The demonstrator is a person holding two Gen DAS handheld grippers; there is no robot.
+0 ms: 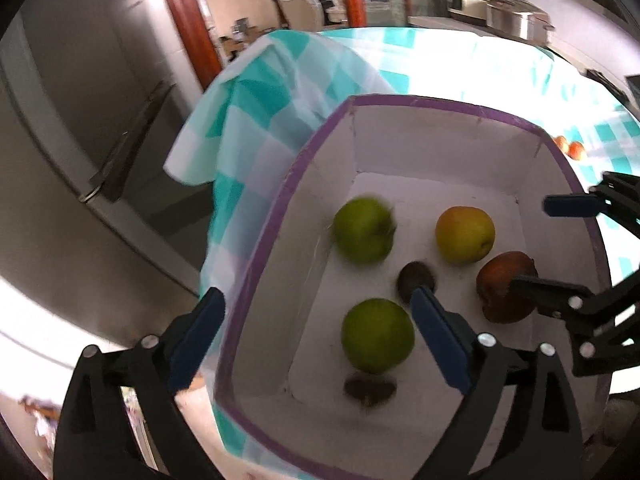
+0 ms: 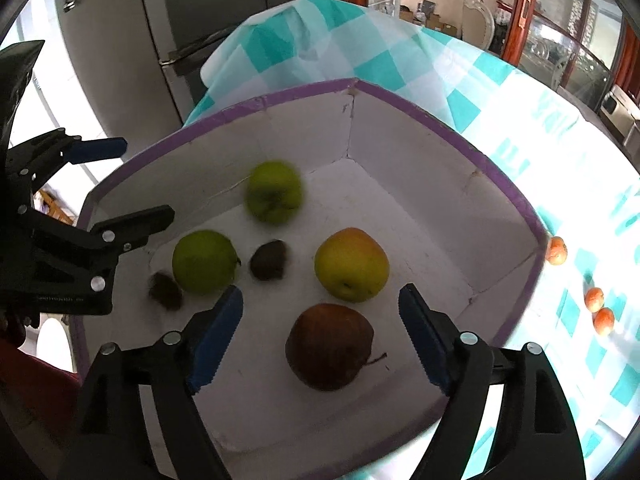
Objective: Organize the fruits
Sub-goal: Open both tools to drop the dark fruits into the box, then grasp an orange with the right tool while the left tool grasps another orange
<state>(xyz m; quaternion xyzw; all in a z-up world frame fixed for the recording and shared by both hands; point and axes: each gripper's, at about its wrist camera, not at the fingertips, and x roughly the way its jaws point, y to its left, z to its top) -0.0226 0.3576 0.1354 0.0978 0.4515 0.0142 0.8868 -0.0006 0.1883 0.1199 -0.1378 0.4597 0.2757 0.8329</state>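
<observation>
A white box with a purple rim [image 1: 280, 200] [image 2: 512, 192] stands on the checkered tablecloth. Inside lie two green apples [image 1: 364, 230] [image 1: 378, 336] [image 2: 274, 192] [image 2: 204, 262]; the far one is blurred, as if moving. Also a yellow apple [image 1: 464, 234] [image 2: 352, 264], a dark red apple [image 1: 506, 286] [image 2: 330, 346] and two brown kiwis [image 1: 416, 278] [image 1: 370, 390] [image 2: 268, 260] [image 2: 166, 290]. My left gripper [image 1: 318, 306] [image 2: 124, 180] is open and empty, straddling the box's left wall. My right gripper [image 2: 320, 306] [image 1: 544, 240] is open and empty above the red apple.
Three small orange fruits [image 2: 557, 250] [image 2: 594, 299] [image 2: 604, 321] lie on the cloth [image 2: 560, 152] to the right of the box; two show in the left wrist view [image 1: 572, 148]. A grey fridge [image 1: 80, 140] stands beyond the table's left edge. Appliances [image 1: 516, 16] sit at the back.
</observation>
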